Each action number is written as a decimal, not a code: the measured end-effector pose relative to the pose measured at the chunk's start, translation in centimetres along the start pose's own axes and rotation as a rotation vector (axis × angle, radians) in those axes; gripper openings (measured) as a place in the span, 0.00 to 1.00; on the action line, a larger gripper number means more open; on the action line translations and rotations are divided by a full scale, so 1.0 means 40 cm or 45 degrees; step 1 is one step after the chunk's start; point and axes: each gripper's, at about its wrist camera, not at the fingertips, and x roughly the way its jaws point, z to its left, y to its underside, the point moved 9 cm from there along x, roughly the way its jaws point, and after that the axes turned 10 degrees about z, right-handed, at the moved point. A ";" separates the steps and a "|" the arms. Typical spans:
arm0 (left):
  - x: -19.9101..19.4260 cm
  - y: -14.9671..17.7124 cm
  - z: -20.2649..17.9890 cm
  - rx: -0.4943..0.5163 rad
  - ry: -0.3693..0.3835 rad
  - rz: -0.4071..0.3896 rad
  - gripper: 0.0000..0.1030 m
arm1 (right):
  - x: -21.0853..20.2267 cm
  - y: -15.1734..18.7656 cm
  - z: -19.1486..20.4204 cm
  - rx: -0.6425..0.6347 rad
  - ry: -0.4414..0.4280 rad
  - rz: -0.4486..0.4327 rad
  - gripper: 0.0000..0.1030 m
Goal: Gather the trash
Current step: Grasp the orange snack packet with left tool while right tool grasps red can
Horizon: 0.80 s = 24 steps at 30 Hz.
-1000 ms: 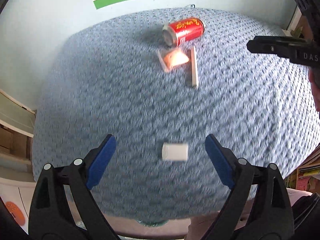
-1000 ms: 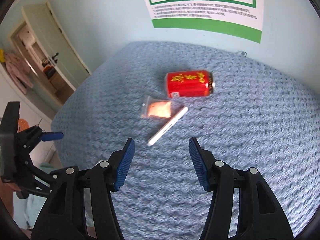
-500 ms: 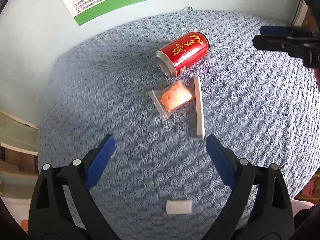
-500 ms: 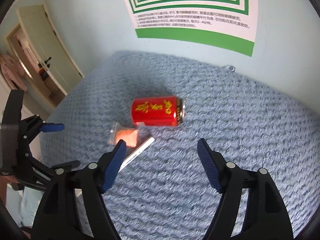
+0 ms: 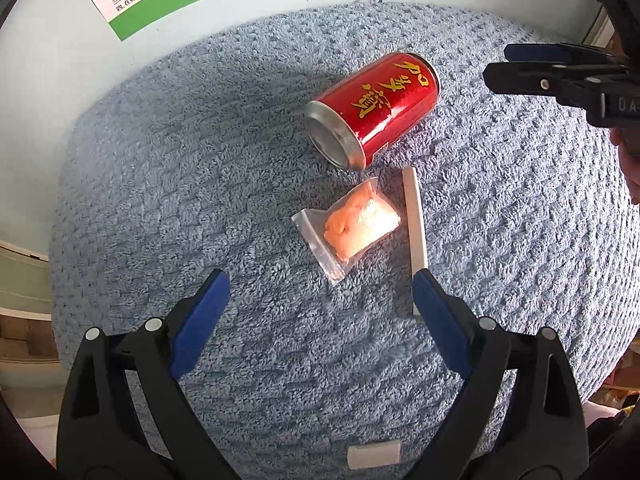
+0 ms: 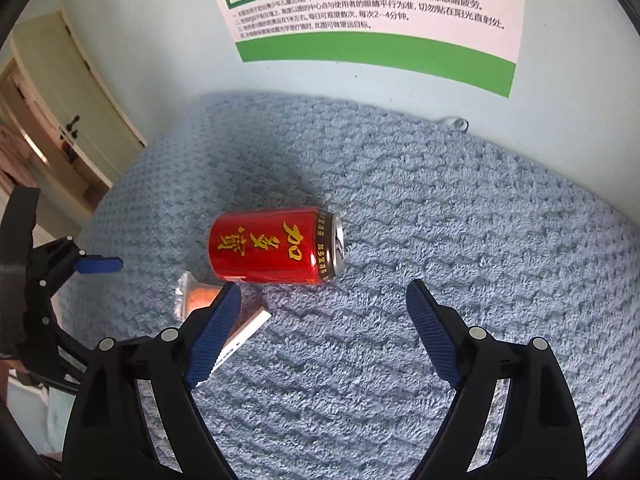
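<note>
I hold both tongs, left (image 5: pixel 320 292) and right (image 6: pixel 324 304), open over the red aluminium can (image 6: pixel 276 246), next closing right on it.

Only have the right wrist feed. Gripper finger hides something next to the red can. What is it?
Observer: In the left wrist view it is a clear bag with something orange inside, lying on the near side of the can.
Operator: And the white thing poking out beside it?
Observer: A long white stick, lying flat along the bag's right side.
Operator: Anything else I can't see?
Observer: A small white cylinder lies near the blue towel's front edge, behind the fingertips of the open left gripper.
</note>
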 end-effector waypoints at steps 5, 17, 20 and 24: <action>0.017 -0.018 0.001 0.008 -0.016 0.015 0.87 | 0.042 -0.024 0.000 -0.094 -0.028 0.047 0.81; 0.078 -0.079 0.036 0.052 -0.014 0.072 0.76 | 0.154 -0.067 0.040 -0.429 -0.034 0.158 0.82; 0.102 -0.102 0.037 0.104 -0.005 0.084 0.75 | 0.171 -0.081 0.053 -0.504 -0.039 0.158 0.84; 0.138 -0.124 0.033 0.185 0.014 0.114 0.67 | 0.192 -0.096 0.071 -0.593 -0.051 0.161 0.86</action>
